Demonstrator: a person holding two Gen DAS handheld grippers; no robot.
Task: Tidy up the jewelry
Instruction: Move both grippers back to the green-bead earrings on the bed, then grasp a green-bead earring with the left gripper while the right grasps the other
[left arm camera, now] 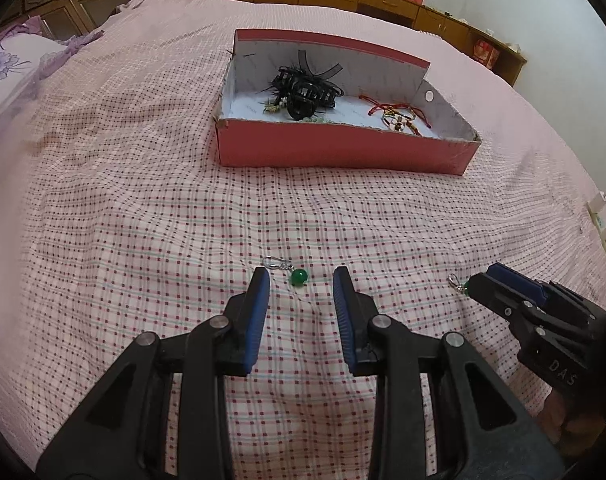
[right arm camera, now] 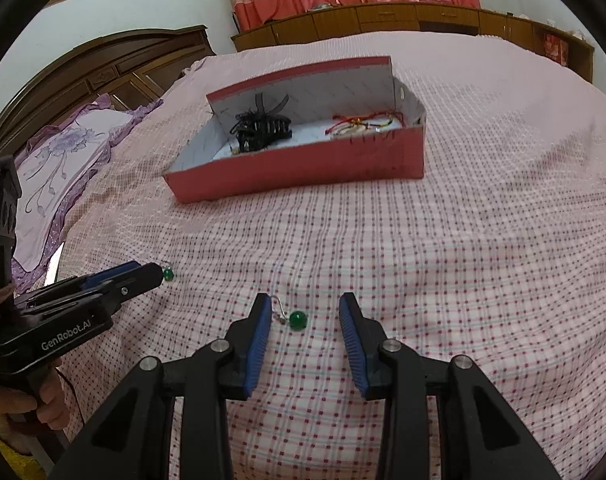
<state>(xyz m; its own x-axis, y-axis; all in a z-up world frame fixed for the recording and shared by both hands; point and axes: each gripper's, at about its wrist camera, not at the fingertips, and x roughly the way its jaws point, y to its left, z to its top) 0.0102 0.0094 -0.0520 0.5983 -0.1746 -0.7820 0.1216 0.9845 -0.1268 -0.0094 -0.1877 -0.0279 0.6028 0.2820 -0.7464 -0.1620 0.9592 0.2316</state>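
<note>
Each partly open, empty claw straddles its own green-bead silver-hook earring on the checked pink bedspread: the left gripper (left arm camera: 301,280) frames one (left arm camera: 291,272) at lower centre, hook pointing upper left, the right gripper (right arm camera: 305,306) likewise frames the other (right arm camera: 293,317).

In the left wrist view, the right tool (left arm camera: 477,280) covers most of the second earring's green bead (left arm camera: 466,290), leaving only its small silver hook clear. From the right wrist view, the near wall of the red box (right arm camera: 303,172) hides the lower parts of the black hair clips (right arm camera: 263,128) and the red-corded bracelets (right arm camera: 363,125). That tangle of cords is too small to separate, and the pillow (right arm camera: 63,176) is cut off by the left tool's body.
</note>
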